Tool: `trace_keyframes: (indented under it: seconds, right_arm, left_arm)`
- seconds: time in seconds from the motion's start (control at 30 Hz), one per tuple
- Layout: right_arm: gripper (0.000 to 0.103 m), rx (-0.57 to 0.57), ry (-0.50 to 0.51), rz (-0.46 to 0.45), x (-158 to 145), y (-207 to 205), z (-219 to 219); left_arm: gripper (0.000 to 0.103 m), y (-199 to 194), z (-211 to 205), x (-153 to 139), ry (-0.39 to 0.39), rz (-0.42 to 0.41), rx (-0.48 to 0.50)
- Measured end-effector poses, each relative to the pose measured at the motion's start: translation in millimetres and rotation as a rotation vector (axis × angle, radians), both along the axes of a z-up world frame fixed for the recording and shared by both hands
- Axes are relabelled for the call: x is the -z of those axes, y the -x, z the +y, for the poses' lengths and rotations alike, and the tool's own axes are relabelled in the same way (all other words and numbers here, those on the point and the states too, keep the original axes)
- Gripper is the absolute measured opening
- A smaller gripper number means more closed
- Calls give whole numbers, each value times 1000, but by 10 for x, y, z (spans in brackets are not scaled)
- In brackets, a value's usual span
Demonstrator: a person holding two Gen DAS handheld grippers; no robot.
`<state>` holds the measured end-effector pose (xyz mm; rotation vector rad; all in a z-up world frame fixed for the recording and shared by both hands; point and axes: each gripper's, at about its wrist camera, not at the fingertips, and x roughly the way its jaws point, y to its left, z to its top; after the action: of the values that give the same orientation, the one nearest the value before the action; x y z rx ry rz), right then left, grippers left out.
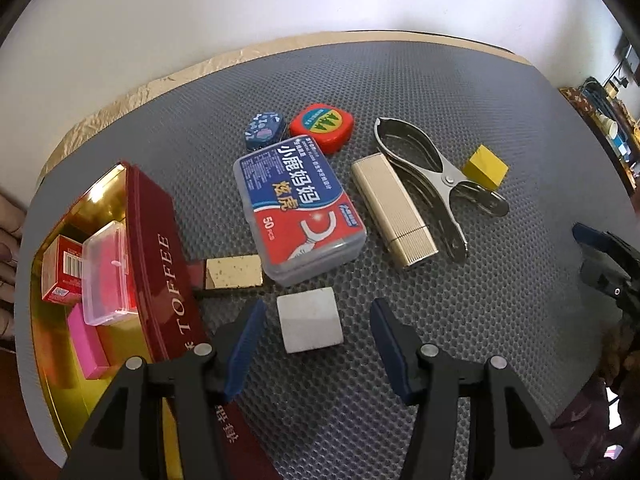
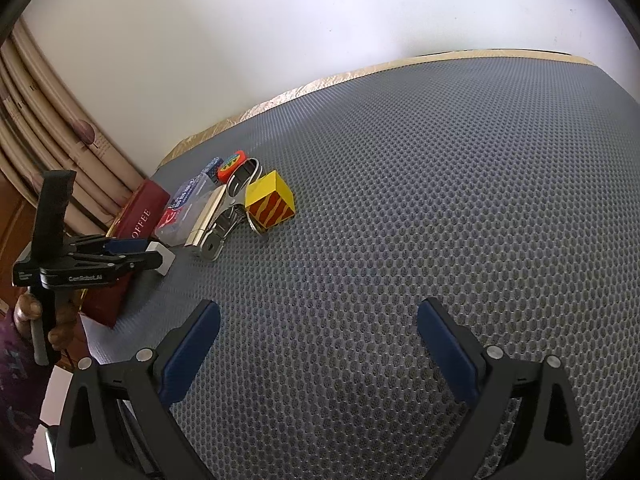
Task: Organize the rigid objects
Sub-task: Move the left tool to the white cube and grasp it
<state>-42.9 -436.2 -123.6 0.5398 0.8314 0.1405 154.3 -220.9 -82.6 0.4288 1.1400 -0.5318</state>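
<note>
Left wrist view: left gripper (image 1: pixel 318 344) spread wide, straddling pale grey stone-like square block (image 1: pixel 310 325) at six o'clock. Looks stiff, light; grip flat sides. Right gripper (image 2: pixel 320 346) wide, empty.

A white block (image 1: pixel 310 325) lies flat low in the middle of the frame. Above it sits a blue floss box (image 1: pixel 301 205), with a gold case (image 1: pixel 394 210) and a metal clip (image 1: pixel 434 176) to its right. A yellow cube (image 1: pixel 485 168) sits far right. A red toffee tin (image 1: pixel 120 264) stands open at the left.
</note>
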Motion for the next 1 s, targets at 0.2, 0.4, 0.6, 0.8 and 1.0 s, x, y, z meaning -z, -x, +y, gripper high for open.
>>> trace_keyframes:
  seconds: [0.2,0.4,0.6,0.8,1.0]
  right_arm:
    - [99,-3,-1,-2,2,-1,-8]
    - [100,-2,-2,-3,2,6,-6]
    - [100,2,-18,-7,5,17,-10]
    - [101,1,-24,-9,-8,39,-25]
    - [101,4,-30,-11,-11,43,-19]
  left_arm:
    - [45,30,-110,-75,-169,-80,-22]
    - [45,203,-346,-187,-214,-102,73]
    - [45,11,-279,31,-221,-28,-1]
    - [45,20,-303,-19,-179,-8,21]
    - [46,114,-385,-145,64,194,94]
